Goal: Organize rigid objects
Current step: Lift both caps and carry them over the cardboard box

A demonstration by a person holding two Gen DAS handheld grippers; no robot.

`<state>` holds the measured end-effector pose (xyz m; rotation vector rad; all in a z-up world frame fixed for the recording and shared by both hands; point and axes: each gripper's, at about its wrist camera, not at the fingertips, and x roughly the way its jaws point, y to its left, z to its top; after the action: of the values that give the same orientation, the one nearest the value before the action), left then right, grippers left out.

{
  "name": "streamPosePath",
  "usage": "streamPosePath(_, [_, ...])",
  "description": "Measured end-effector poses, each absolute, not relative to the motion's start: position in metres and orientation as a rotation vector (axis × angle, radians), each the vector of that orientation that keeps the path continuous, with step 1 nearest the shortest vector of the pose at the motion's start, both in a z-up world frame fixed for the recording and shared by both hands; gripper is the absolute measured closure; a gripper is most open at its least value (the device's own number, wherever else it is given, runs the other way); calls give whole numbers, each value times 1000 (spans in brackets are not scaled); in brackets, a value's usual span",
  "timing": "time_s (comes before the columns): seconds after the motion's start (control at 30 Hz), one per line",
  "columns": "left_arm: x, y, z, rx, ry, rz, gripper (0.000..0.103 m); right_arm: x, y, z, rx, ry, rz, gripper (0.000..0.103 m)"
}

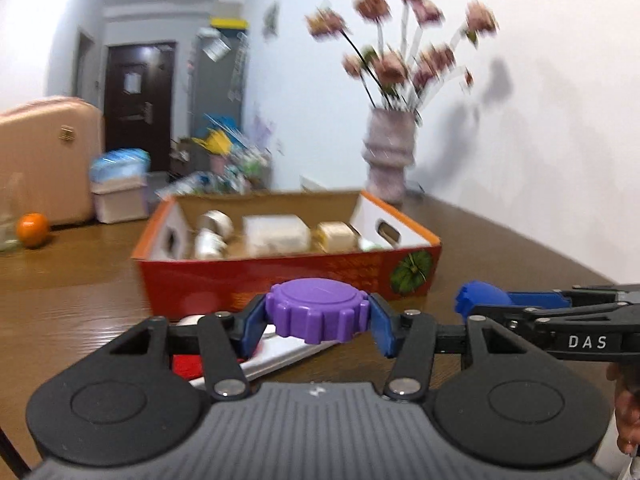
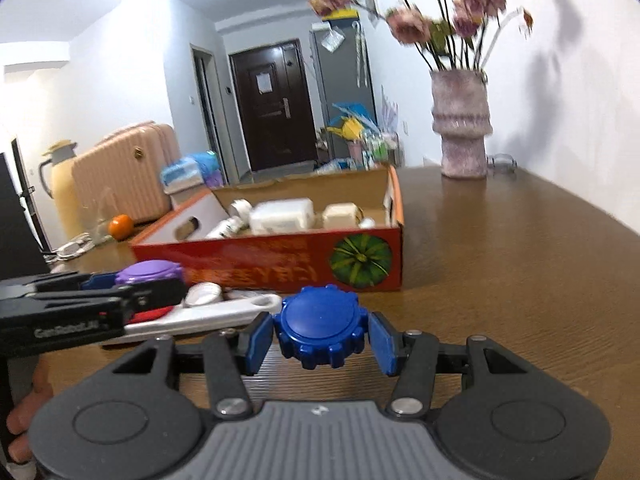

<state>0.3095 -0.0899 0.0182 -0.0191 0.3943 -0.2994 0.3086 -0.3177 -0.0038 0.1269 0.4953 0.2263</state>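
So I've got one cap in each hand right now. My left gripper (image 1: 318, 318) is clamped on the purple cap (image 1: 318, 312), blue pads squeezing it from both sides, and my right gripper (image 2: 322, 334) has the blue cap (image 2: 320, 326) pinched the same way. Both caps are up off the wooden table (image 2: 500, 280), side by side, just short of the red cardboard box (image 2: 272, 268) with the green pumpkin picture on its front wall.

The way I read it, the pickup part is done and I'm in the carry step, heading for the box. It already has a bunch of pale stuff in it: a white rectangular tub (image 2: 282, 216), a small cream box (image 2: 340, 216), a couple of white bottles (image 2: 230, 226) over on the left side. The front strip of the box floor is hidden behind the near wall, so I can't tell how much room is there.

Next move as I see it: lift both caps over that front wall, find a free spot that isn't on top of the tub, then let go low so they don't bounce or roll. A white wrench-looking tool (image 2: 208, 318) and something red beside it are lying on the table below my left gripper, probably the next things to go in.
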Motion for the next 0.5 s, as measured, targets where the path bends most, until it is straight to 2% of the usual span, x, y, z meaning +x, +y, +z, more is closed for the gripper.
streamPosePath(0.3, [205,-41,54,-24,219,-194,48,232,-286,30,112,388,240,51])
streamPosePath(0.5, [152,-23,61,-51,173,-192,48,184,-263,41,74,331,259,51])
